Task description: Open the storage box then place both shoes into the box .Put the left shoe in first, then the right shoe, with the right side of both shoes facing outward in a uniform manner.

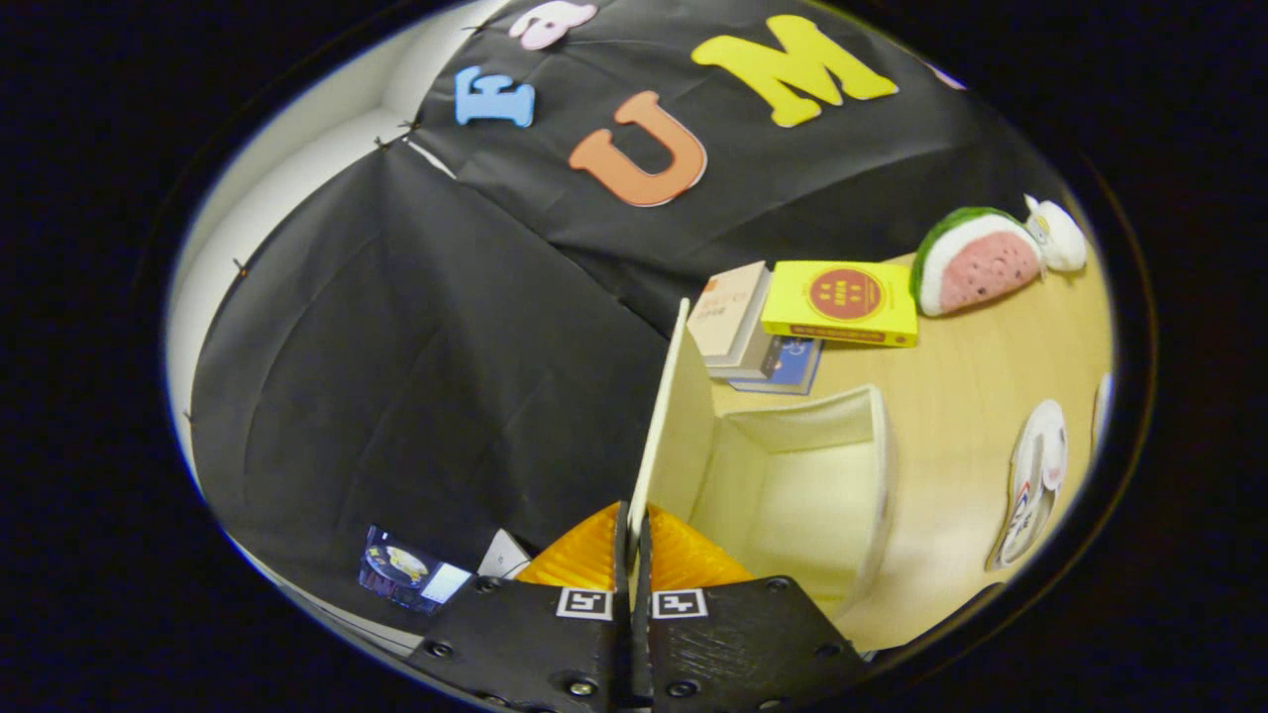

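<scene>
Tongs (634, 540) pinched together on raised lid (662, 416) of cream storage box (822, 495), which lies open on the counter (961, 396). Beside box: one shoe (1035, 480). Beyond box: stacked books (792, 317), then watermelon plush (976, 259).

— Is the storage box (802, 475) open?

— Yes. It's cream-coloured, and its lid (666, 416) stands swung up on edge, pinched between the closed fingers (604, 555). The hollow inside looks bare.

— And the shoes?

— One white shoe (1035, 480) with dark markings lies on the wooden table (971, 376), off to the box's open side, apart from it.
</scene>
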A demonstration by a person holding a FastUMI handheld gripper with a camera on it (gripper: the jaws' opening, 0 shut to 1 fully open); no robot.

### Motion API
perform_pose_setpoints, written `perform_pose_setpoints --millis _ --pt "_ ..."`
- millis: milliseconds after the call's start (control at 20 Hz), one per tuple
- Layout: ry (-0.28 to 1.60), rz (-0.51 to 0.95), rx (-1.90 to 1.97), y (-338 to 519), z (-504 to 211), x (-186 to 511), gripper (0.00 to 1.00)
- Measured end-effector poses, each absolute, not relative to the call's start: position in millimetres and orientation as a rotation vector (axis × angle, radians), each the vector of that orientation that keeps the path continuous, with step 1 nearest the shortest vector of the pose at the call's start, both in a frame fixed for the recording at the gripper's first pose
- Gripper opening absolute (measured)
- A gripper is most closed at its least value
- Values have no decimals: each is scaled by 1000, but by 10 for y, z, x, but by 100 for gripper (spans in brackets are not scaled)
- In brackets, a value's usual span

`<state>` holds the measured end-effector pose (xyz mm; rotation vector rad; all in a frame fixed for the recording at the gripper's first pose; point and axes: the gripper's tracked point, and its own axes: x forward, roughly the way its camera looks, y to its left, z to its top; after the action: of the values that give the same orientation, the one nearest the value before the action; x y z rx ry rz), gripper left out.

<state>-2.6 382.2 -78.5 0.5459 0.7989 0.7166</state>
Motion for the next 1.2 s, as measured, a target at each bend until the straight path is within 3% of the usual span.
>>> perform_pose_setpoints --millis 200,400,500,600,800,900,1050,1200 --pt "784 766 492 4439 -685 -25 0" --pt "742 779 398 4848 -720 -12 7" --pt "712 780 341 5034 -749 25 15" --pt "685 776 284 5086 -766 25 30" --pt "634 772 242 5161 -747 23 79" --pt "632 752 245 5087 -770 39 79" --pt "631 700 228 4851 -857 113 87" --pt "614 624 211 4491 -945 222 87"
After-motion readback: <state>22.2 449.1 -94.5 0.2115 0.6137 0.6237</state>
